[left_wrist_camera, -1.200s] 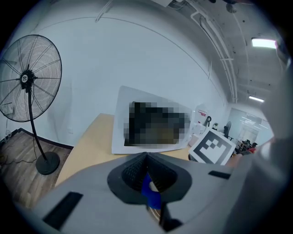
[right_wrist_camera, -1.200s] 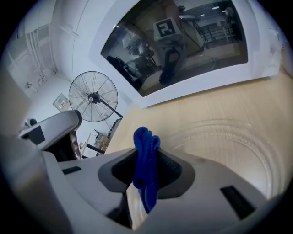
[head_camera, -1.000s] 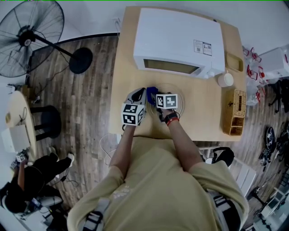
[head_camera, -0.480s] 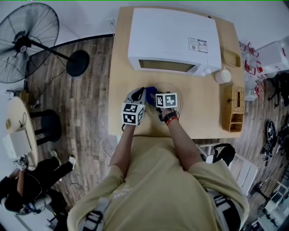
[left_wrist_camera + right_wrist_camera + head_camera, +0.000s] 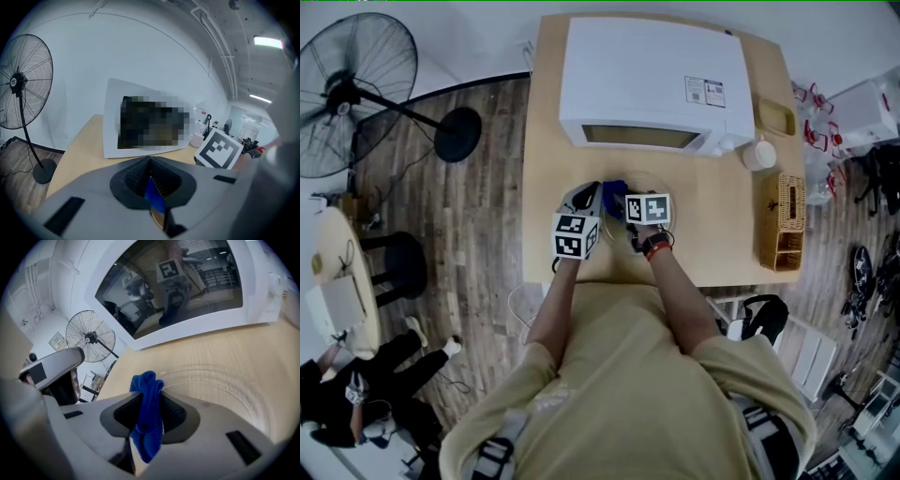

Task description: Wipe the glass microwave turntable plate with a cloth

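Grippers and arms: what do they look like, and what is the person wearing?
The left gripper and right gripper have pale grey shells with black ribbed jaws. Each carries a white cube printed with black square markers. The person wears a tan short-sleeved shirt and a red-and-black band on the right wrist.

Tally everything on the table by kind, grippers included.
microwave: 1
glass plate: 1
blue cloth: 1
white cup: 1
wicker basket: 1
tan tray: 1
grippers: 2 (left gripper, right gripper)
total: 8
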